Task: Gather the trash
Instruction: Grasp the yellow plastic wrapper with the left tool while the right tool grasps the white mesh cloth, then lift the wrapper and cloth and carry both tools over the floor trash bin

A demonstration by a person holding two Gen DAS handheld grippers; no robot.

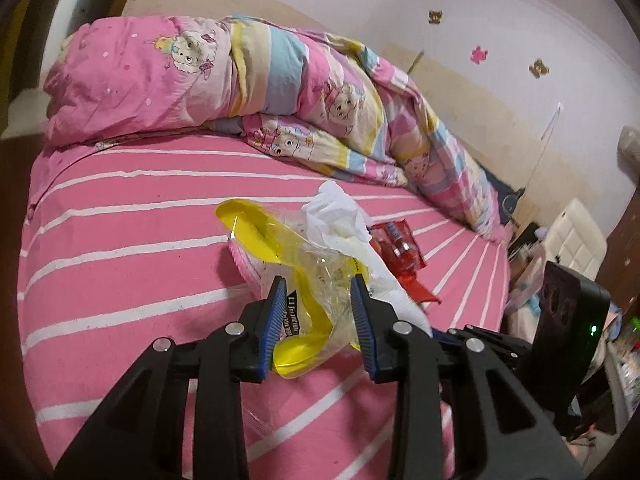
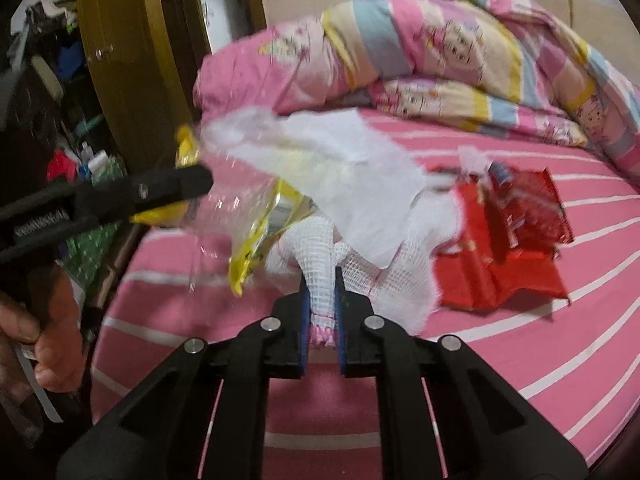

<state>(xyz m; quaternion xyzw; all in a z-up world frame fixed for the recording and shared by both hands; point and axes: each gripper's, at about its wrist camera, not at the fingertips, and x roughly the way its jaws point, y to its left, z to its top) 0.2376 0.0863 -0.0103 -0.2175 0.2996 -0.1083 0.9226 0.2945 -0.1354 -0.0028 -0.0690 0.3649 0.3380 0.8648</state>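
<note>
A crumpled clear and yellow plastic bag (image 1: 316, 280) is pinched between the blue pads of my left gripper (image 1: 318, 312), held just above the pink striped bed. A white tissue (image 1: 336, 216) lies over the top of the bag. In the right wrist view my right gripper (image 2: 322, 304) is shut on a white foam mesh sleeve (image 2: 320, 272), which stands up between its pads. The left gripper (image 2: 188, 184) comes in from the left with the bag (image 2: 256, 236) and the tissue (image 2: 344, 176). A red wrapper (image 2: 508, 236) lies on the sheet to the right.
A rolled cartoon-print quilt (image 1: 248, 80) fills the far side of the bed (image 1: 120, 220). A brown wooden frame (image 2: 132, 60) and cluttered shelves stand left of the bed. A white chair (image 1: 576, 232) and floor clutter sit beyond the right edge. A person's hand (image 2: 52, 344) holds the left gripper's handle.
</note>
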